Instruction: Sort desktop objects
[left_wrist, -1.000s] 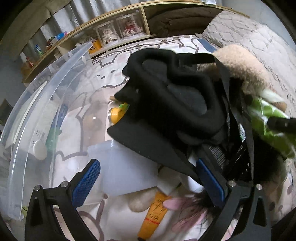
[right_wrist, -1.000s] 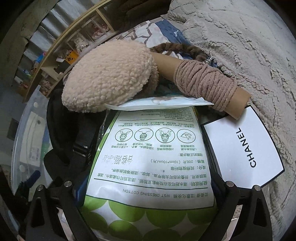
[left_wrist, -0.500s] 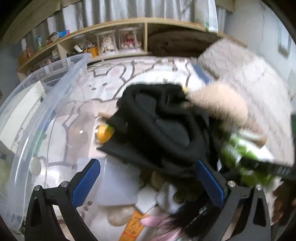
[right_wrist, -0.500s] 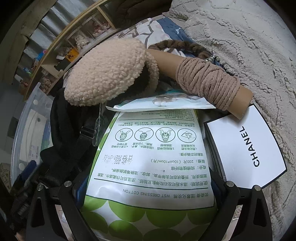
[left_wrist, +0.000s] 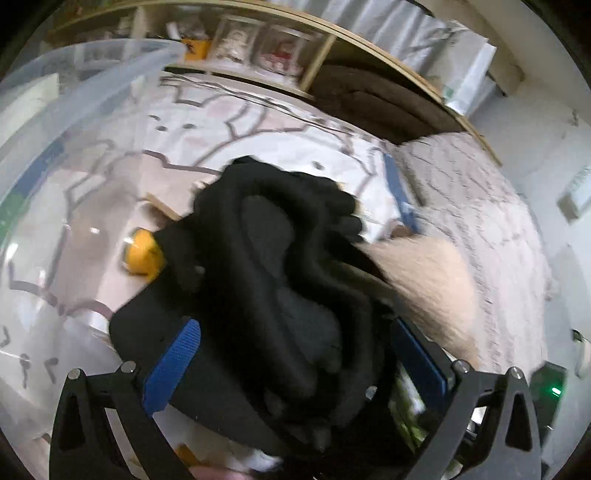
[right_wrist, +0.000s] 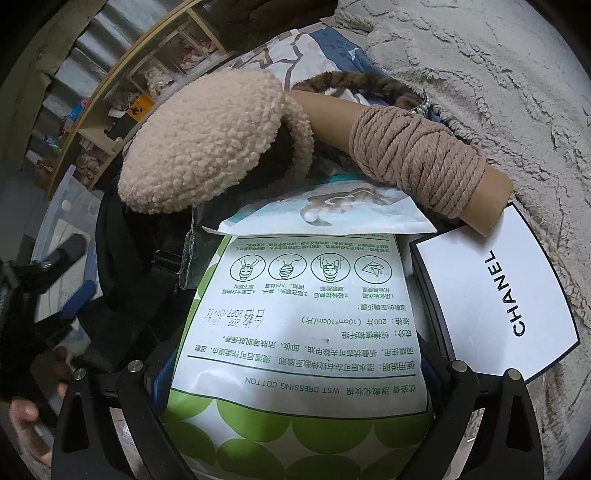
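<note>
From the left wrist, the left gripper (left_wrist: 295, 354) is swinging up and right, wide open astride the black garment (left_wrist: 280, 273), not yet pinching; the clear bin (left_wrist: 85, 88) is sliding aside.

From the right wrist, the right gripper (right_wrist: 291, 373) is staying put, straddling the cotton pad pack (right_wrist: 299, 332); grip unclear.

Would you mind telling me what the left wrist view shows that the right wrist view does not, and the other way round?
Only the left wrist view shows the yellow-orange object beside the black cloth and the clear bin's curved rim up close.

Only the right wrist view shows the green-dotted cotton pack between the right hand-held gripper's fingers, the white Chanel box, the rope-wrapped cardboard tube and a brown braid.

Both show the black cloth, the beige fleece item, the textured blanket and the wooden shelf.
</note>
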